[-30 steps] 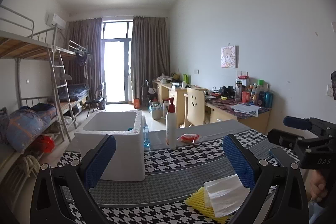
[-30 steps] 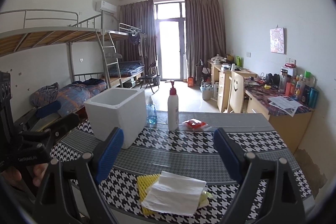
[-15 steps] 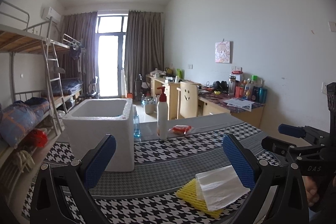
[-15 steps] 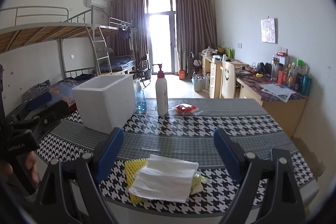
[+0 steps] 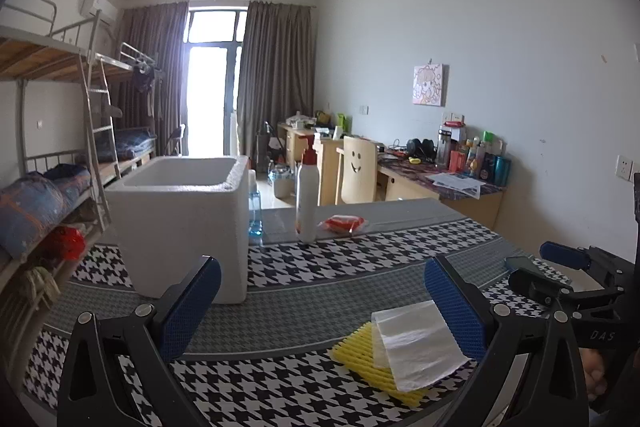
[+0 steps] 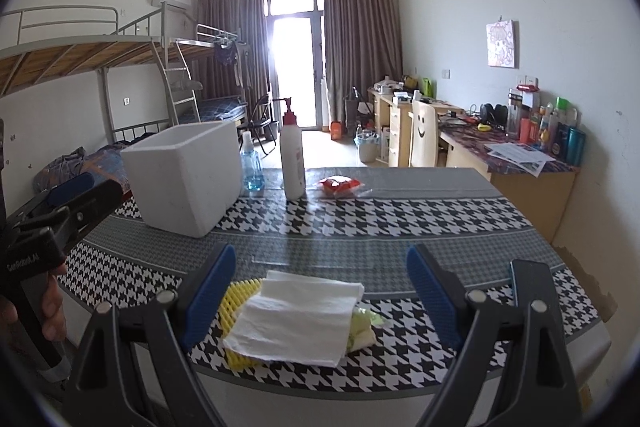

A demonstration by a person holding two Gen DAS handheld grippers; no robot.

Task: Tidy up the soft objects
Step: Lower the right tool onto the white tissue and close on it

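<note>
Jaws of left gripper [image 5: 322,301] and right gripper [image 6: 322,293] wide apart, empty, above white cloth [image 6: 296,319].

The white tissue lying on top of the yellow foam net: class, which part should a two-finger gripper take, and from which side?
Probably the white tissue is best pinched at its near edge, which overhangs the yellow foam net, coming from the table's near side with the open right gripper. It lies flat and thin, so only an edge offers purchase.
</note>
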